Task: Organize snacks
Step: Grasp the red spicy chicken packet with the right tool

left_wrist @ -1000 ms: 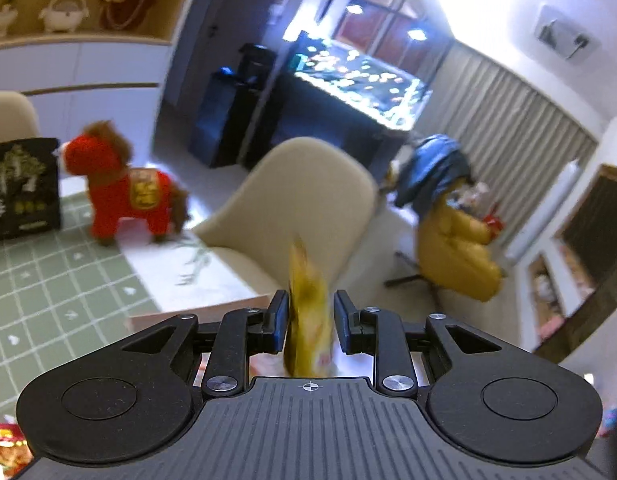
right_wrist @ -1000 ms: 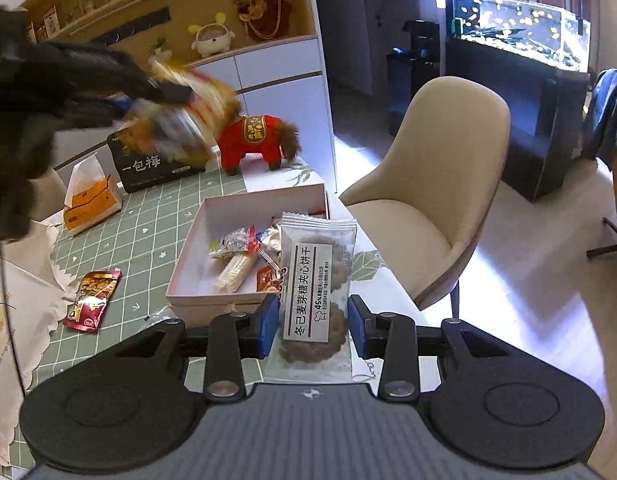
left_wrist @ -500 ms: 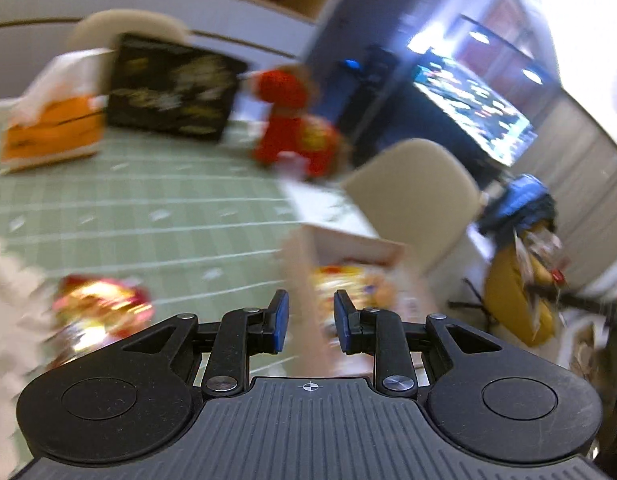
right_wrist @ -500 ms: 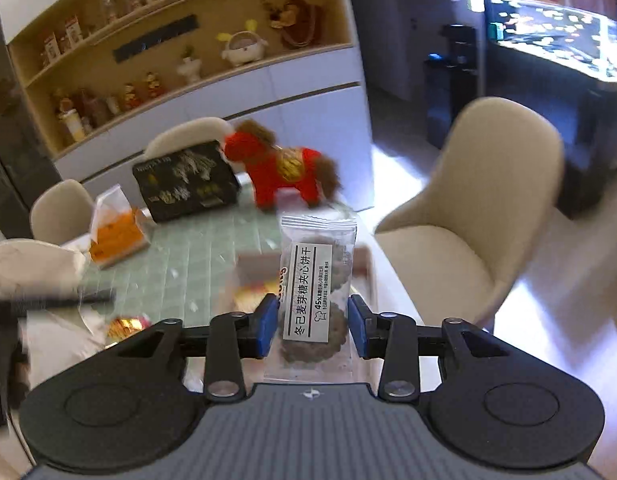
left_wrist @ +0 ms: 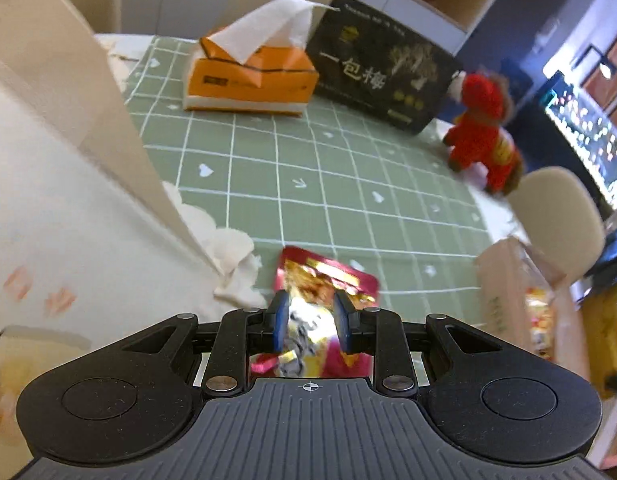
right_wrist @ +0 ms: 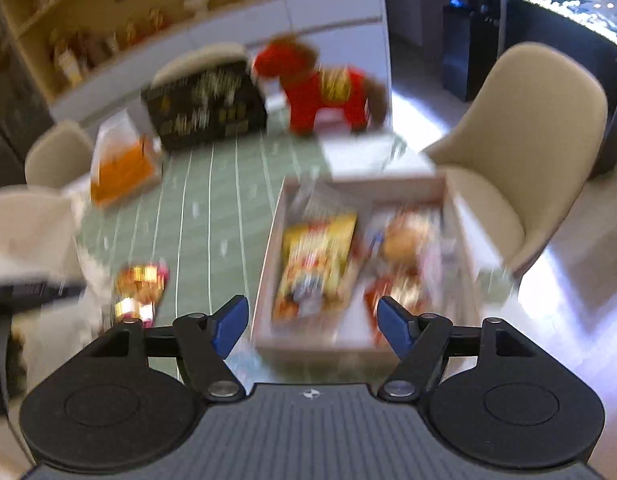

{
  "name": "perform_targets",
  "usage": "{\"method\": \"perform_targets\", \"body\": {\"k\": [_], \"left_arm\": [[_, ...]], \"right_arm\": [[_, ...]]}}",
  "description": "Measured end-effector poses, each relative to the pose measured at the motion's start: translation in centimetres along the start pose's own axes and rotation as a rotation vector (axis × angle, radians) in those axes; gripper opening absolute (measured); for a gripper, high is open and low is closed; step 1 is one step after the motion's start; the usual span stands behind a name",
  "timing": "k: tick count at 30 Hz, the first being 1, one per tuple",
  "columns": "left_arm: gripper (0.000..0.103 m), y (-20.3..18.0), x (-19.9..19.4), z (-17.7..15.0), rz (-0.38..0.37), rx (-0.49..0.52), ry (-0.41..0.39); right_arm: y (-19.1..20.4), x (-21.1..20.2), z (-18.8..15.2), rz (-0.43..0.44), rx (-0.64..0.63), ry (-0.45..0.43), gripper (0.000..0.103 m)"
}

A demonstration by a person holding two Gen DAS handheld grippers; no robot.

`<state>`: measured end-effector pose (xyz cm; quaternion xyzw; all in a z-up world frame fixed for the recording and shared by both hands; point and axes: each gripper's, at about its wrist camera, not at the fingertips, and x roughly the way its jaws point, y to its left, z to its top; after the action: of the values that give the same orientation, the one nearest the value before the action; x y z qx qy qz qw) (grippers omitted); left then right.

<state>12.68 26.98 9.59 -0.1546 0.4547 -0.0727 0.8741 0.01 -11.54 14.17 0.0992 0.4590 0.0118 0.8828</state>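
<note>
The left gripper (left_wrist: 310, 322) hangs over a red snack packet (left_wrist: 328, 280) on the green grid tablecloth (left_wrist: 308, 168), its jaws parted, not visibly pressing it. The right gripper (right_wrist: 312, 322) is opening, nothing between its jaws, above the snack box (right_wrist: 268, 264) at the table's right edge, where a yellow packet (right_wrist: 316, 260) lies.

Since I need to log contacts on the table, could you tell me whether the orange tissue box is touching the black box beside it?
Cannot tell. In the left wrist view the orange tissue box overlaps the black box, hiding any gap; the right wrist view is too blurred.
</note>
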Motion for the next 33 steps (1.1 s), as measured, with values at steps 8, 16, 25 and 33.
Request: {"method": "perform_targets", "body": {"k": [8, 16, 25, 33], "left_arm": [[0.028, -0.3, 5.0, 0.4, 0.032, 0.038, 0.003], [0.028, -3.5, 5.0, -3.5, -0.093, 0.109, 0.068], [0.028, -2.7, -1.2, -10.8, -0.262, 0.055, 0.172], [0.028, 3.5, -8.9, -12.7, -0.097, -0.006, 0.093]], "right_arm": [[2.6, 0.7, -6.9, -0.109, -0.041, 0.083, 0.072], [1.0, 0.4, -9.4, -0.122, 0.06, 0.11, 0.072], [6.1, 2.1, -8.8, -0.03, -0.045, 0.115, 0.072], [16.4, 5.8, -8.5, 0.211, -0.371, 0.083, 0.083]]}}
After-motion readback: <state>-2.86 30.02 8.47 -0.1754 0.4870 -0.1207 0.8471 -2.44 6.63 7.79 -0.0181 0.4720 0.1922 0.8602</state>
